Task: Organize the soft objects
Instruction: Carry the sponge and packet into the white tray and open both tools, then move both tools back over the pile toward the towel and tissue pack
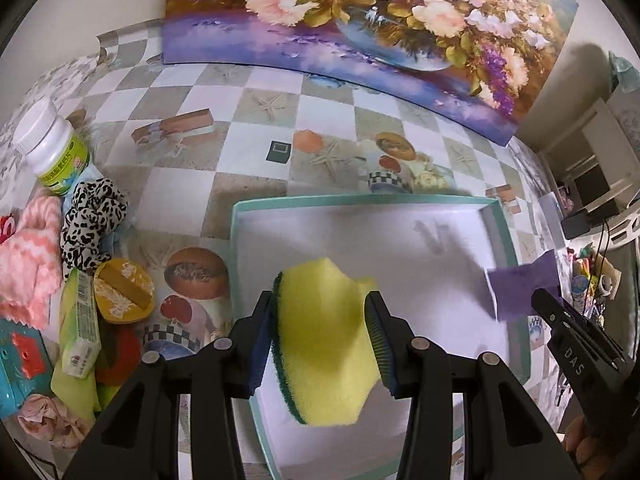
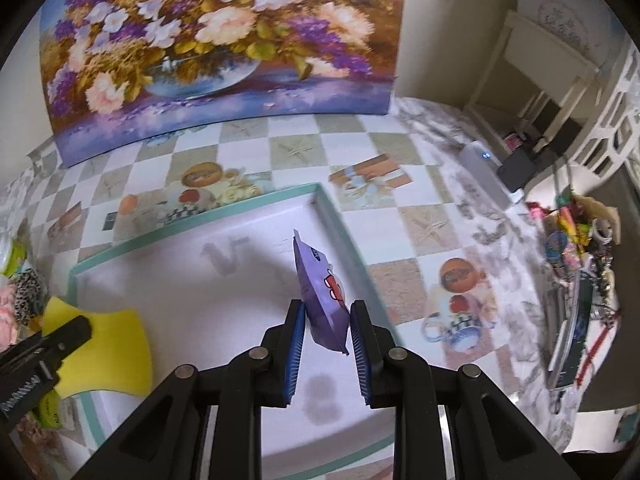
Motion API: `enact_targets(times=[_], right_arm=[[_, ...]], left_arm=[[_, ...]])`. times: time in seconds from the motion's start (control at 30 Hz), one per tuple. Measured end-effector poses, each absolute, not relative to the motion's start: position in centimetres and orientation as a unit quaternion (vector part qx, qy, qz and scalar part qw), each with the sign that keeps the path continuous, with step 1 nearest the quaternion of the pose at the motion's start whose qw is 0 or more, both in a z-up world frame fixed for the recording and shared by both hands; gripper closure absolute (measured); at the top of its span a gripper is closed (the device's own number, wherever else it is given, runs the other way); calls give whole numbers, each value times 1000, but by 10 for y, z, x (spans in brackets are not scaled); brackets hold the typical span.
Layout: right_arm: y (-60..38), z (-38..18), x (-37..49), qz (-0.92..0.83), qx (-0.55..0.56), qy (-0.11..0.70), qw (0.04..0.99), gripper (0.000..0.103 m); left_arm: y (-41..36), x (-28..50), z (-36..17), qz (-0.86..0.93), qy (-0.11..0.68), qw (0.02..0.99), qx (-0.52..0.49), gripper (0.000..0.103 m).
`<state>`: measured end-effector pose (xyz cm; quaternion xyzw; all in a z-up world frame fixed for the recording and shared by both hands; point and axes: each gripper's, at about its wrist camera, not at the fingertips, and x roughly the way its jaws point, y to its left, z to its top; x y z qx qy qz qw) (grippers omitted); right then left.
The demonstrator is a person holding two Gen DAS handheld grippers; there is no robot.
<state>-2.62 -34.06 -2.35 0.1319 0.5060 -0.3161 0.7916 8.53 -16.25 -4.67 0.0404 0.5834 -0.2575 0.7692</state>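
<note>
above tray [image 1: 496, 216]: sponge [image 1: 324, 344], purple packet [image 2: 324, 300]

The left tongs [image 1: 320, 344] are reaching forward with both black arms angled inward, their blue ribbed pads [image 1: 379, 334] pressing in on a yellow sponge [image 1: 324, 344] from either side, so the jaws are standing partly closed and gripping. The right tongs [image 2: 326, 346] are doing the same, their pads [image 2: 295, 354] pinching the lower end of a purple packet [image 2: 322, 300] that is standing up between them. In the left wrist view the right tongs [image 1: 576, 336] are showing at the right edge, level with the left pair and near them. A bit of the person's hand [image 1: 580, 440] is showing behind them.
</note>
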Motion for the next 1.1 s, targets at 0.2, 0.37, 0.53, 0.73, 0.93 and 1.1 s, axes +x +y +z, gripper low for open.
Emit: enact_targets(times=[0.2, 0.37, 0.53, 0.73, 0.93, 1.1], right_arm=[[-334, -21, -21, -286, 147, 500, 804, 64], [-334, -4, -24, -282, 172, 473, 817, 46], [-337, 21, -29, -293, 170, 451, 826, 46], [-332, 64, -42, -297, 170, 411, 845, 46], [-329, 89, -54, -305, 179, 394, 848, 46], [-328, 84, -55, -307, 179, 411, 839, 45]], left_arm=[[-169, 81, -51, -268, 587, 762, 48, 51], [-173, 78, -49, -273, 591, 758, 49, 30], [-166, 81, -26, -261, 571, 777, 56, 21], [-149, 83, 22, -232, 523, 817, 61, 18], [-121, 86, 52, -186, 499, 844, 69, 11], [-96, 97, 56, -138, 499, 852, 77, 11]])
